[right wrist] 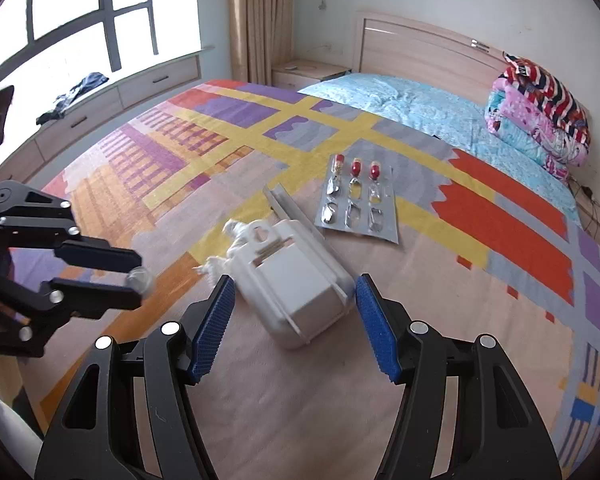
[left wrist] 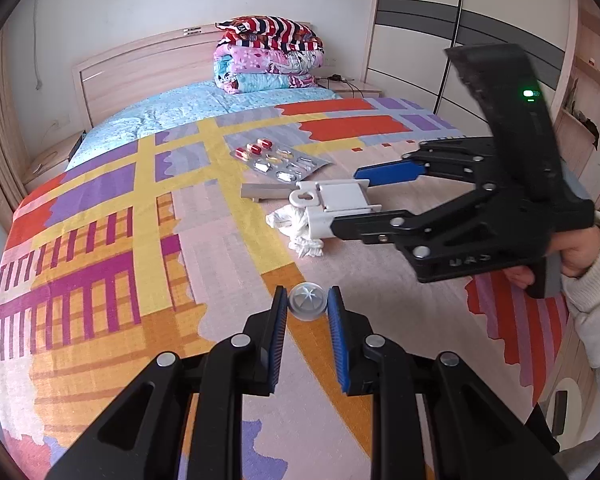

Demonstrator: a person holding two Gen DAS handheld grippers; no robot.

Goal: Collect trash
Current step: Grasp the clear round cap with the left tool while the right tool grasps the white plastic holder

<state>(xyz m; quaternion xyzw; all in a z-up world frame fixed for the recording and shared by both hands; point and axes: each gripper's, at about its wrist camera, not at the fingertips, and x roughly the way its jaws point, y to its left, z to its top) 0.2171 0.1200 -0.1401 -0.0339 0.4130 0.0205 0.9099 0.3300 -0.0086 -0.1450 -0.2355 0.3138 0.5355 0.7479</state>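
Observation:
My left gripper [left wrist: 307,300] is shut on a small clear plastic dome [left wrist: 307,305], held above the patterned bedspread [left wrist: 140,240]; the right wrist view shows this gripper [right wrist: 139,278] at the left edge. My right gripper [right wrist: 295,280] is open and straddles a white plastic box [right wrist: 288,292] lying on the bed, with gaps between both blue pads and the box. The left wrist view shows the right gripper [left wrist: 346,199] and the box [left wrist: 340,200] from the side. A crumpled white tissue [right wrist: 228,248] lies against the box's far left side.
Beyond the box lie a foil blister pack [right wrist: 356,204] with a few red capsules and a grey plastic strip [right wrist: 288,208]. Folded quilts [left wrist: 268,56] are stacked by the headboard. A wardrobe [left wrist: 480,40] stands on one side and a window bench [right wrist: 100,96] on the other.

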